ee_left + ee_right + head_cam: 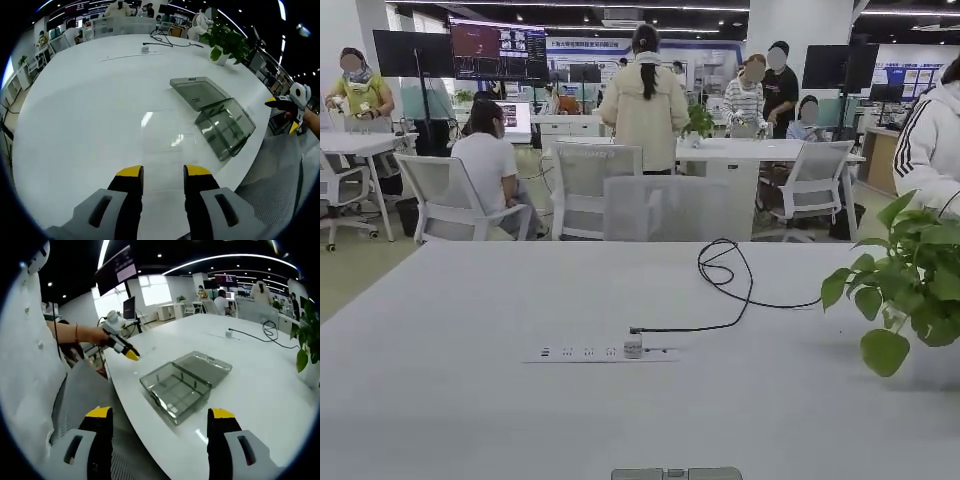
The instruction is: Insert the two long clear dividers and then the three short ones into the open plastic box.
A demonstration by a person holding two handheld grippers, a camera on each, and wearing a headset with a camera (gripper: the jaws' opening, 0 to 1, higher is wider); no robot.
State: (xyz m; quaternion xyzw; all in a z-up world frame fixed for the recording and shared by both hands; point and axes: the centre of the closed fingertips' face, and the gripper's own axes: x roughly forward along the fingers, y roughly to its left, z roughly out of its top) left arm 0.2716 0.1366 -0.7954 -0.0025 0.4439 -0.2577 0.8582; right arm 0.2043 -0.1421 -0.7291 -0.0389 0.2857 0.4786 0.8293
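**Both claws released, box open at the bench edge**

Left of the box, the left claw (164,172) hangs over the wide white bench (85,105). Its yellow-tipped jaws stand a little apart with nothing between them. Between this claw and the box, just beside the box's left wall, the clear flat plastic dividers (162,132) lie flat on the bench. They are so faint that their number cannot be told.

The smoky clear rectangular plastic box (226,129) sits upright and open near the person's edge of the bench. Its flat hinged lid (196,92) is thrown back on the box's far side and rests on the bench.

Right of the box, out past the bench edge, the right claw (160,412) points toward the box. Its jaws are spread wide and grip nothing.

Well beyond the box, a long white power strip (600,352) lies on the bench. A thin black cable (725,285) runs from the strip and loops away to the right. Farther right, also well beyond the box, stands a green leafy potted plant (910,290).
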